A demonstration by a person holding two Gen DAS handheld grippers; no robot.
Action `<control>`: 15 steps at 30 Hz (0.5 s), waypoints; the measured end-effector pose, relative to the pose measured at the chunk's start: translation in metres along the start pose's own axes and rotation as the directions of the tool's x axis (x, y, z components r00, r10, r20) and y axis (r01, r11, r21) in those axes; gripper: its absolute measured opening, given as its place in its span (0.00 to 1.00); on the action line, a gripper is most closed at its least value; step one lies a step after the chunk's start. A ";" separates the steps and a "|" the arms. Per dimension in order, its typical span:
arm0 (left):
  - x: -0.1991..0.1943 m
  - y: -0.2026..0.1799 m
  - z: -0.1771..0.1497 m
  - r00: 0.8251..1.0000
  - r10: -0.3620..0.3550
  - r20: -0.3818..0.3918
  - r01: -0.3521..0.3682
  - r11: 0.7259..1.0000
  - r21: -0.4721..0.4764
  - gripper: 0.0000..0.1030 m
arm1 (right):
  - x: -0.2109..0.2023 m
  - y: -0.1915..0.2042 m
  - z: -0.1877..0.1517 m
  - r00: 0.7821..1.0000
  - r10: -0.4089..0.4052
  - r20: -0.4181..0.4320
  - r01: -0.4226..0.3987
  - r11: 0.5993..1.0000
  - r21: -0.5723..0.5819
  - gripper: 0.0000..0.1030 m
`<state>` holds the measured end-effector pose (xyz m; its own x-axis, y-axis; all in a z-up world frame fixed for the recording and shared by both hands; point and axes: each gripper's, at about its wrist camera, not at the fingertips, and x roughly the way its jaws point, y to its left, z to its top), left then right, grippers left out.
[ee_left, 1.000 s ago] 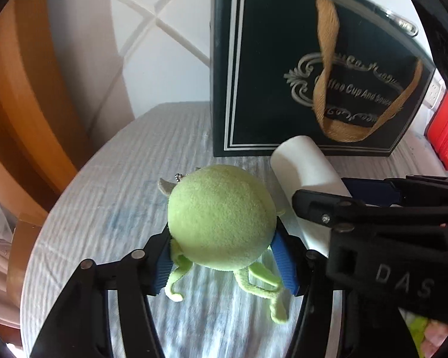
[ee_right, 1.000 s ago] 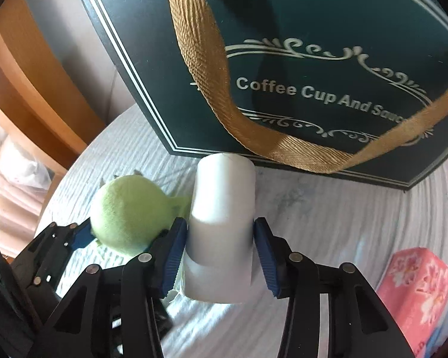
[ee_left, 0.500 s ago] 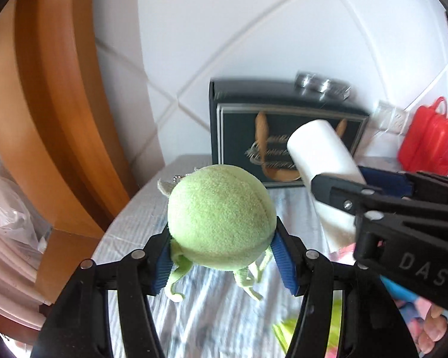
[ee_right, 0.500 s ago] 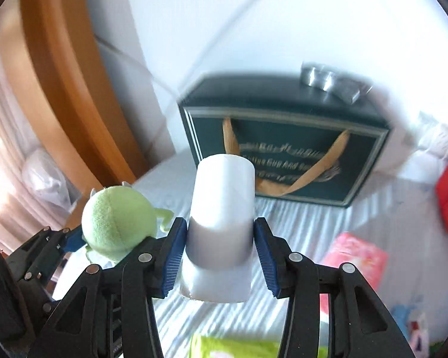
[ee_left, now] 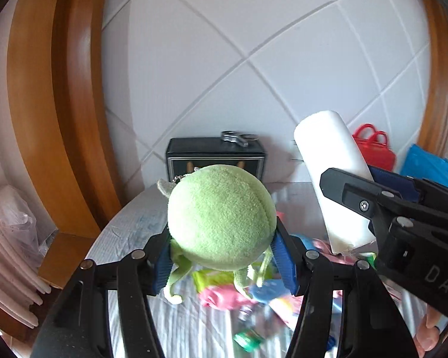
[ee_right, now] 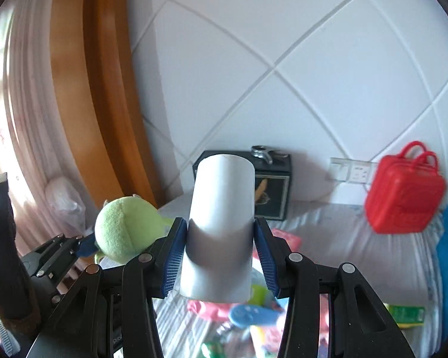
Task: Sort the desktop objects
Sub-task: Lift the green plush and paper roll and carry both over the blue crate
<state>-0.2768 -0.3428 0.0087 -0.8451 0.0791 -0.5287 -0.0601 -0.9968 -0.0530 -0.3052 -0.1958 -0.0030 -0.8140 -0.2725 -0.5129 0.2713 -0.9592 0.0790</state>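
Observation:
My left gripper point(ee_left: 224, 261) is shut on a round green plush toy point(ee_left: 222, 217), whose thin legs dangle below the blue pads, high above the table. The same green plush toy point(ee_right: 125, 229) shows at the left of the right wrist view. My right gripper point(ee_right: 219, 256) is shut on a white cylinder point(ee_right: 221, 226), held upright and tilted slightly away. That white cylinder point(ee_left: 333, 176) appears to the right of the toy in the left wrist view, clamped in the black jaws of the right gripper. Both grippers hang side by side, well back from the dark gift box point(ee_left: 216, 156).
A dark gift box point(ee_right: 271, 192) with a metal object on top stands against the white tiled wall. A red plastic case point(ee_right: 403, 194) and a blue bag point(ee_left: 430, 168) sit at the right. Several colourful small items point(ee_left: 239, 295) litter the striped tablecloth point(ee_right: 328, 238) below. A wooden frame point(ee_left: 44, 119) curves at left.
Both grippers rose and pulled back from the dark gift box, carrying the plush toy and the white cylinder; the box shrank in view and more of the cluttered table came into sight.

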 end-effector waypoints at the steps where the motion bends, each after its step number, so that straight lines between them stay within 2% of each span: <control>1: -0.012 -0.012 -0.004 1.000 -0.002 0.009 0.002 1.000 0.008 0.56 | -0.017 -0.004 -0.004 1.000 -0.007 0.011 0.007 1.000 0.001 0.44; 4: -0.049 -0.049 -0.011 0.998 -0.023 0.053 0.022 0.999 0.025 0.56 | -0.062 -0.018 -0.019 0.997 -0.053 0.051 0.054 0.999 -0.008 0.44; 8: -0.079 -0.092 -0.019 0.992 -0.100 0.081 0.097 0.994 0.045 0.56 | -0.124 -0.040 -0.039 0.986 -0.128 0.107 0.130 0.991 -0.009 0.44; 15: -0.103 -0.173 -0.036 0.980 -0.175 0.096 0.167 0.982 0.085 0.56 | -0.207 -0.105 -0.066 0.959 -0.245 0.143 0.240 0.970 0.050 0.44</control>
<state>-0.1600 -0.1777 0.0420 -0.8686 0.2506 -0.4275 -0.2451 -0.9670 -0.0688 -0.1316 -0.0336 0.0383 -0.9205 -0.0374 -0.3889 0.0420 -0.9991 -0.0034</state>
